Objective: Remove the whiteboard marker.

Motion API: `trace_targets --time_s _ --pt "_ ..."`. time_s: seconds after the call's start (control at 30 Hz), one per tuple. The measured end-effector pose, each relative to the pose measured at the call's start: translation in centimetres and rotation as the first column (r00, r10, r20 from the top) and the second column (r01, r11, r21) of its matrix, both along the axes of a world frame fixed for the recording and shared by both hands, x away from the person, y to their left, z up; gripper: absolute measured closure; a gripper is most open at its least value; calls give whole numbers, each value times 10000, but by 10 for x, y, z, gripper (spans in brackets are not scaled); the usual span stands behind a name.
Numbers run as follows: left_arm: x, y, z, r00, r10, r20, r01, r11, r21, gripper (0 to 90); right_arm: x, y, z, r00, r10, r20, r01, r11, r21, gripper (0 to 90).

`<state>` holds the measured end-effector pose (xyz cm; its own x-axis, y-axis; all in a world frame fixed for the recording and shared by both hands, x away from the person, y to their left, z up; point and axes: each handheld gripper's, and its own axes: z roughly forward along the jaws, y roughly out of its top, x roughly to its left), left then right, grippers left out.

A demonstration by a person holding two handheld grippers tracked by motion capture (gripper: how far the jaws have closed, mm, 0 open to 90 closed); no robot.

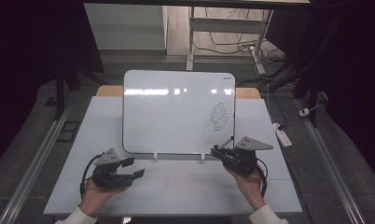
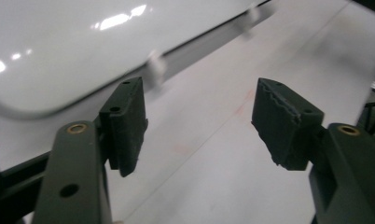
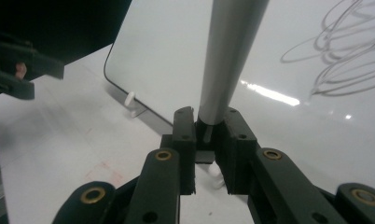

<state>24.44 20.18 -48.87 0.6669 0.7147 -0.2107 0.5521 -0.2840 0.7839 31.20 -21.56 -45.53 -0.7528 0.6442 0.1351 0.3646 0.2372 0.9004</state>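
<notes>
Black two-jaw right gripper (image 3: 206,140) clamps a slim grey marker (image 3: 230,56), jaws pressed on its lower end; the marker rises toward 12 o'clock in the right gripper view, in front of a white rounded-corner whiteboard (image 1: 176,109). High view: right gripper (image 1: 219,150) sits at the whiteboard's 5 o'clock corner, marker (image 1: 226,142) angled up toward 1 o'clock, below a dark scribble (image 1: 218,115). Black two-jaw left gripper (image 2: 199,121) has jaws apart, nothing between them, over the pale grey tabletop (image 2: 223,177). High view: left gripper (image 1: 132,168) at the board's 7 o'clock, near its bottom edge, not touching.
</notes>
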Motion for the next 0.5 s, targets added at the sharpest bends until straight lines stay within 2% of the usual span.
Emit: trace_targets --time_s 0.07,0.27,0.37,0.5 --pt "-2 12 -11 9992 275 -281 -273 9996 48 328 3 -3 1 9999 -118 47 118 9999 -3 777" --pt "-6 23 -18 9984 541 -136 -535 9975 457 283 7 -10 2 9994 -248 261 246 9997 82 777" --pt "-8 28 -18 9982 595 21 -595 9967 557 267 9 -11 5 9983 -247 533 245 9997 36 776" --pt "-7 35 -19 9970 774 32 -775 9966 296 242 21 -12 18 9912 -325 1281 333 9994 -40 776"
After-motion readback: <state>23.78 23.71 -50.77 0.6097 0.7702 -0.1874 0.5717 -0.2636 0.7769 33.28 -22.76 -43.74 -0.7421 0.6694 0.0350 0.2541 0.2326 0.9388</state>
